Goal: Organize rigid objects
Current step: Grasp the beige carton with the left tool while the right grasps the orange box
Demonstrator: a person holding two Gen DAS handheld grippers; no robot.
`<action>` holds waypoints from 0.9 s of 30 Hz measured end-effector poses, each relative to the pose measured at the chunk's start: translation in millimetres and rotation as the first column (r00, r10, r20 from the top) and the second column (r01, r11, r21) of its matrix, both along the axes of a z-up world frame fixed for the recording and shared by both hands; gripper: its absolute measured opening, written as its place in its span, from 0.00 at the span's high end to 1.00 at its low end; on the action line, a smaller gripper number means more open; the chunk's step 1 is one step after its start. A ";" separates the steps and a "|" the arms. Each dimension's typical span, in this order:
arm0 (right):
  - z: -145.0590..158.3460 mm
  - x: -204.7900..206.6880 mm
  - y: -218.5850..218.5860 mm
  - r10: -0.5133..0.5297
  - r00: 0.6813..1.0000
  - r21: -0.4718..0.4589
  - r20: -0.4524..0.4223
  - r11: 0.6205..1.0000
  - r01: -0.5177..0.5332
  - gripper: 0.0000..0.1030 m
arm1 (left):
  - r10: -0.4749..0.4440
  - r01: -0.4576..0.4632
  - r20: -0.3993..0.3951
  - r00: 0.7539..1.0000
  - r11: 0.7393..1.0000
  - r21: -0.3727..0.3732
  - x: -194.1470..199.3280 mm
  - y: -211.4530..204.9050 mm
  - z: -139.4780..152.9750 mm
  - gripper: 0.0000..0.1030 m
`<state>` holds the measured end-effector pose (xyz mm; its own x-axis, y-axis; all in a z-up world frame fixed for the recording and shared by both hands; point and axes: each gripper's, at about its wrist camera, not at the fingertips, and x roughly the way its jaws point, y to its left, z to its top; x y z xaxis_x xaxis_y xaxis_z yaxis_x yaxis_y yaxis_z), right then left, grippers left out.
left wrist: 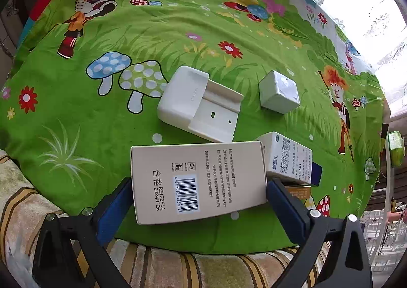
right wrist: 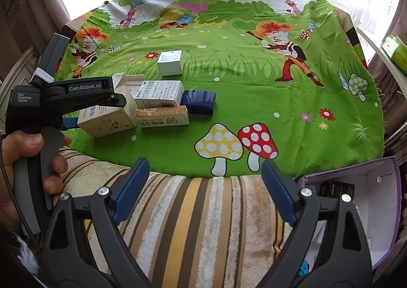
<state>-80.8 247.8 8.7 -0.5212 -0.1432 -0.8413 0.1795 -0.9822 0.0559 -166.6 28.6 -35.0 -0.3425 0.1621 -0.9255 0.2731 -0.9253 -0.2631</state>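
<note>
So the left hand-held gripper (left wrist: 198, 196) is pinching a barcode carton (left wrist: 197, 177) from both sides, just above the near edge of the green cartoon cloth (left wrist: 76, 100) on the table. Right behind it sit a white medicine box (left wrist: 288, 158), a tan box (right wrist: 162, 117) and a dark blue box (right wrist: 199, 101), all bunched together. A white holder (left wrist: 195, 102) and a small white cube box (left wrist: 278, 92) lie farther back. The right hand-held gripper (right wrist: 204, 186) is spread wide, nothing between its fingers. A purple-edged cardboard box (right wrist: 381, 186) to its right has a black packet (right wrist: 335, 188) inside.
</note>
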 end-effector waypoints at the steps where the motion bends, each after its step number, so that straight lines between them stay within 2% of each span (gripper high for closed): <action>1: -1.9 -3.7 -4.6 0.009 1.000 0.007 0.007 1.000 -0.009 0.12 | -0.004 0.004 -0.003 1.000 1.000 -0.002 0.2 -2.3 0.2 0.01; 11: -18.3 -36.6 -44.6 0.074 0.996 0.019 0.056 0.997 -0.075 0.12 | 0.013 -0.012 -0.064 0.998 1.000 0.020 23.4 -33.8 4.1 0.01; 12: -20.0 -39.7 -48.5 0.077 0.995 0.026 0.057 0.997 -0.078 0.12 | 0.014 -0.013 -0.078 0.997 1.000 0.016 26.7 -35.6 6.5 0.19; 15: -26.4 -50.6 -57.5 0.081 0.994 0.031 0.076 0.996 -0.083 0.12 | 0.018 -0.017 -0.105 0.994 1.000 0.010 34.5 -41.7 11.3 0.24; 21: -36.5 -65.4 -70.2 0.083 0.991 0.038 0.107 0.995 -0.088 0.12 | 0.043 -0.036 -0.110 0.993 0.998 0.059 38.1 -51.8 7.0 0.23; 24: -38.7 -70.4 -76.5 0.089 0.990 0.046 0.108 0.994 -0.095 0.12 | 0.052 -0.044 -0.085 0.995 0.994 0.096 36.8 -54.2 -0.6 0.12; 27: -41.1 -75.1 -79.7 0.085 0.990 0.045 0.113 0.995 -0.090 0.12 | 0.059 -0.049 -0.094 0.994 0.993 0.108 38.7 -54.8 -0.3 0.11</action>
